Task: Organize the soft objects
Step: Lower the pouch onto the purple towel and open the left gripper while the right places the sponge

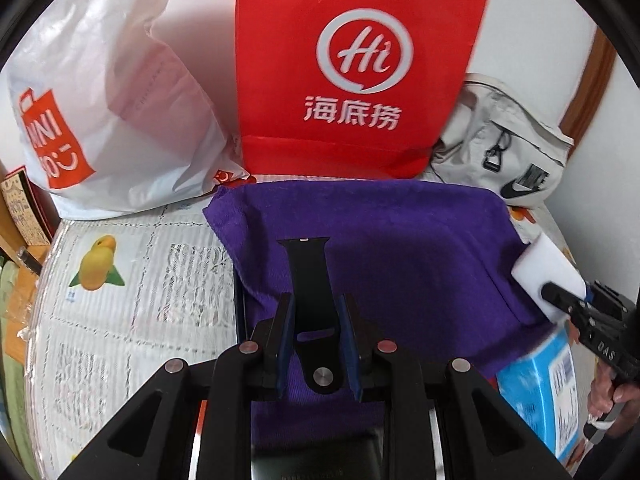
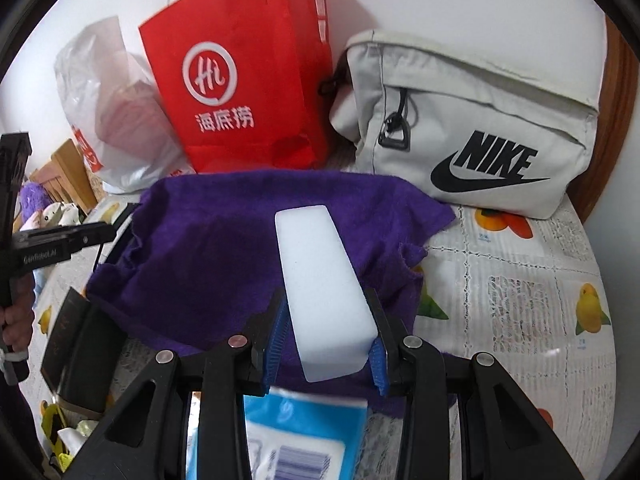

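Nearest, the right gripper [image 2: 326, 344] has its jaws clamped on a white foam sponge block [image 2: 324, 280]: light and squashy, best pinched across its narrow sides as here. The left gripper [image 1: 318, 344] grips a black silicone watch strap [image 1: 310, 280], floppy, held near the pin end. Both hover over the purple towel [image 1: 400, 240] on the desk [image 1: 132, 280]. Behind stands a red paper bag [image 1: 352, 72].

"Hi 海底捞" on red bag [image 1: 352, 72], "NIKE" with swoosh on grey pouch [image 2: 472, 120], "MINISO" partly readable on white plastic bag [image 1: 104, 100], "GenRobot.AI" on left gripper [image 2: 60, 246]
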The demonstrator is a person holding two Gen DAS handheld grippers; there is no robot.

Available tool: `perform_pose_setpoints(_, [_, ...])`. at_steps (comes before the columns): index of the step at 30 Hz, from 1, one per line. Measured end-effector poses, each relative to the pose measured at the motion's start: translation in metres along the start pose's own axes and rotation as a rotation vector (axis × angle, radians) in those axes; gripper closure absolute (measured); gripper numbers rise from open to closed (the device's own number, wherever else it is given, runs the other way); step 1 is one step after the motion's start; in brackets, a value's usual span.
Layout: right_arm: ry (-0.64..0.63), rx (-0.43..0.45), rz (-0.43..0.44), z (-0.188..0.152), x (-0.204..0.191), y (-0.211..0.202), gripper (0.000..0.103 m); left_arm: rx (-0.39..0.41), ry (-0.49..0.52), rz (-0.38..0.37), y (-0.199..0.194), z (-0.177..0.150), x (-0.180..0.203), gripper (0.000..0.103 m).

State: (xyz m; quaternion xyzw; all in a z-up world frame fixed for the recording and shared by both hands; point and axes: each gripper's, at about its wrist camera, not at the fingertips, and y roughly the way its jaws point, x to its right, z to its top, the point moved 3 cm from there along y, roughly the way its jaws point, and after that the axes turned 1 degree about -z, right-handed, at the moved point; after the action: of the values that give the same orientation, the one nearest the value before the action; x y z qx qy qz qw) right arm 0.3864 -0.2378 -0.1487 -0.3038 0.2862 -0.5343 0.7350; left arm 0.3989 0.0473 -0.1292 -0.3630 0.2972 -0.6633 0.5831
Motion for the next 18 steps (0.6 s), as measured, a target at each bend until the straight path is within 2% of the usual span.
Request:
perform_pose_setpoints(9, [-0.014,-0.065,-0.002,0.002,0.003,0.029,0.066,-0.032,-0.018,0.020,0.029,0.017,-0.007,0.081])
perform_pose_setpoints(18, [-0.020,-0.081,-0.010,0.003,0.006,0.036,0.065,-0.060,-0.059,0.015,0.046,0.021,-0.016,0.080])
